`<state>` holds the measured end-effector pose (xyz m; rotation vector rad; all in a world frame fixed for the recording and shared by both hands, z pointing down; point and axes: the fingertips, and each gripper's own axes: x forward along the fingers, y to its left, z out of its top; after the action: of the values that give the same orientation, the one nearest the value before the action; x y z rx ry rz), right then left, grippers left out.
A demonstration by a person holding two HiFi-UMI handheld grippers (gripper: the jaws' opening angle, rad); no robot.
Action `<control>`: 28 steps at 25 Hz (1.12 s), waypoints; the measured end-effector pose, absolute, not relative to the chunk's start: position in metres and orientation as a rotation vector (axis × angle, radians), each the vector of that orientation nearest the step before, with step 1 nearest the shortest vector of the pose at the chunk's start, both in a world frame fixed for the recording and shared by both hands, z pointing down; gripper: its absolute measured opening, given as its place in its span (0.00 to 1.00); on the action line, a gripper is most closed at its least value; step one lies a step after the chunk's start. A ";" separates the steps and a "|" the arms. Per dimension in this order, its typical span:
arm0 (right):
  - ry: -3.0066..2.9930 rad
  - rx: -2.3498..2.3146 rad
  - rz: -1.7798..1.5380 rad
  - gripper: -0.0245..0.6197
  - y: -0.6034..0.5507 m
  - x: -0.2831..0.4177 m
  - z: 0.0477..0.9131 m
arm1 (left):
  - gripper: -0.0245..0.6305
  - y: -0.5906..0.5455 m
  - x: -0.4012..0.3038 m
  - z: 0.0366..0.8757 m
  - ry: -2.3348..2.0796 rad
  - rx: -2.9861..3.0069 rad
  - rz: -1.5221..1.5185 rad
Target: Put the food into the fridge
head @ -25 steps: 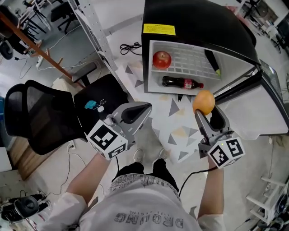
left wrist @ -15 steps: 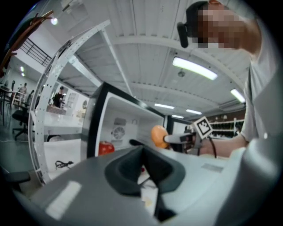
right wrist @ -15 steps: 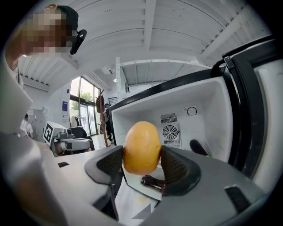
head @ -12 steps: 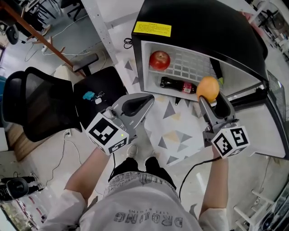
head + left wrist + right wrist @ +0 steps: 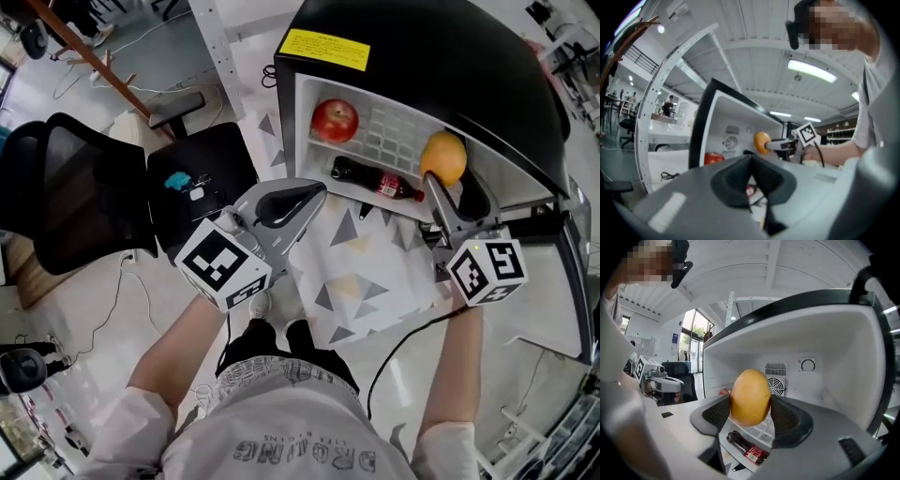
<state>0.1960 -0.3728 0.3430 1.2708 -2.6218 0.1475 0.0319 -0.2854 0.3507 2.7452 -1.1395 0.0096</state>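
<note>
Right gripper (image 5: 446, 176): jaws clamped on the orange (image 5: 444, 157), at the right of the fridge (image 5: 422, 56) opening.
Left gripper (image 5: 309, 194): jaws together, empty, outside the fridge.
Inside fridge: apple (image 5: 335, 120), cola bottle (image 5: 375, 180) lying down.

R gripper (image 5: 751, 416) jaws clamped on an orange (image 5: 750, 397), fridge (image 5: 834, 357) open ahead w/ a cola bottle (image 5: 745, 447) lying inside.

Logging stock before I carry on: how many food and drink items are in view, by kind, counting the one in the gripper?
Apple: 1
Cola bottle: 1
Orange: 1, held in the right gripper
Total: 3
</note>
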 end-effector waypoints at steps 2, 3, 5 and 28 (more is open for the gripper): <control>-2.601 1.261 0.113 0.45 -0.381 0.193 0.346 | 0.05 -0.288 0.032 0.353 -1.141 2.745 0.002; -2.591 1.256 0.094 0.45 -0.385 0.191 0.348 | 0.05 -0.290 0.032 0.355 -1.141 2.746 -0.001; -2.568 1.247 0.054 0.45 -0.393 0.187 0.353 | 0.05 -0.292 0.033 0.357 -1.140 2.749 -0.008; -2.249 1.167 -0.393 0.45 -0.472 0.168 0.400 | 0.05 -0.308 0.032 0.401 -1.191 2.750 -0.070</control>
<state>0.1681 -0.4716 0.4003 1.1673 -2.2493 -0.3928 0.0325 -0.3077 0.4007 2.7498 -1.1911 -0.0702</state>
